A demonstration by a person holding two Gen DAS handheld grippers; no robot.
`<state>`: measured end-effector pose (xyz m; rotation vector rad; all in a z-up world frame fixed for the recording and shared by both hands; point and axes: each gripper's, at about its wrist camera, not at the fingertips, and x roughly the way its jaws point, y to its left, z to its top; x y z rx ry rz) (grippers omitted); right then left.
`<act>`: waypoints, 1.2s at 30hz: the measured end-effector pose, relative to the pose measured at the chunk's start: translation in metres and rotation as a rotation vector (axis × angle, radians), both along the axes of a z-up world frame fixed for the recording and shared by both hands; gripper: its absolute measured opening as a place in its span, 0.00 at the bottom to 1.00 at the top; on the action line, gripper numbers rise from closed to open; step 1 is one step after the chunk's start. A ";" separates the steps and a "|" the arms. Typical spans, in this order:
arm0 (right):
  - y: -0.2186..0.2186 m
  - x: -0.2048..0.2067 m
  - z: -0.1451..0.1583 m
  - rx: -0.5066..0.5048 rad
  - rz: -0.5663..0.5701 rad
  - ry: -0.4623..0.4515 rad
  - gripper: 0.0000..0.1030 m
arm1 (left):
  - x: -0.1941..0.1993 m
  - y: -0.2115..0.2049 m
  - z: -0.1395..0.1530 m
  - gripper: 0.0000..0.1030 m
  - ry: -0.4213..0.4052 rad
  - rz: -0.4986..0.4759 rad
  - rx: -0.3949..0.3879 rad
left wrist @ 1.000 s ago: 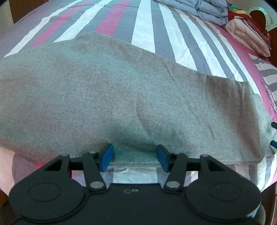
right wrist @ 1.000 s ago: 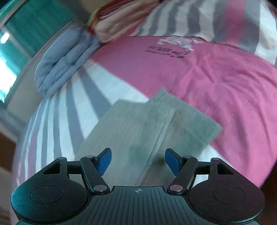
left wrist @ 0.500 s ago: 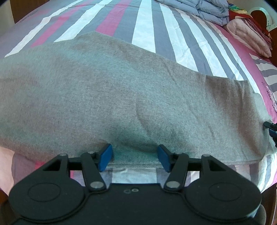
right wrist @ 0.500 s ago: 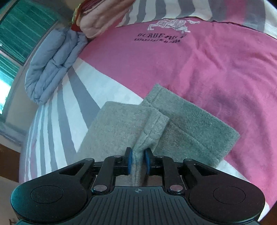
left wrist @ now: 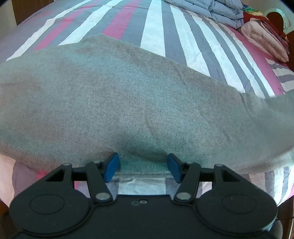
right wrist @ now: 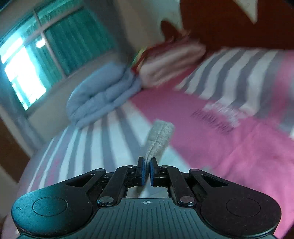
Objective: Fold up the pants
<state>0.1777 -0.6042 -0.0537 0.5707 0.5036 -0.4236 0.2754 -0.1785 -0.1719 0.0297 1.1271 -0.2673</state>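
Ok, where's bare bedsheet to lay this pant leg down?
Free: striped sheet beyond the grey pants, short of the blue quilt; also the pink panel right of the right claw. Crowded: folded bedding by the headboard.

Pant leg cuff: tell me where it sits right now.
In the right wrist view the pant leg cuff is pinched in the shut right tongs, lifted above the striped bedsheet, with the folded blue quilt behind it to the left.

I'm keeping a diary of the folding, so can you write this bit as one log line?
step: lifting leg end | right hand-held gripper: shut on grey fleece pants | left hand-held gripper: open at pants edge | surface: striped bedsheet
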 end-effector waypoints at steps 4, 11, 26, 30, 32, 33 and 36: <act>-0.011 -0.022 -0.064 0.078 -0.065 0.186 0.05 | -0.003 -0.004 0.000 0.50 -0.012 -0.013 0.018; -0.021 -0.027 -0.083 0.130 -0.078 0.276 0.06 | -0.001 -0.002 0.000 0.50 -0.002 -0.005 0.007; 0.008 -0.016 -0.049 -0.008 -0.040 0.232 0.35 | 0.000 0.024 0.013 0.50 -0.019 0.045 0.005; 0.044 0.004 -0.058 0.112 0.131 0.240 0.35 | -0.003 0.047 0.021 0.51 -0.021 0.091 -0.007; 0.058 0.005 -0.068 0.189 0.173 0.271 0.35 | -0.003 0.061 0.021 0.51 -0.016 0.121 -0.005; 0.059 0.003 -0.072 0.208 0.161 0.286 0.35 | -0.002 0.069 0.021 0.51 -0.009 0.143 -0.010; 0.051 -0.008 -0.083 0.255 0.109 0.295 0.35 | 0.004 0.092 0.023 0.51 0.002 0.199 -0.008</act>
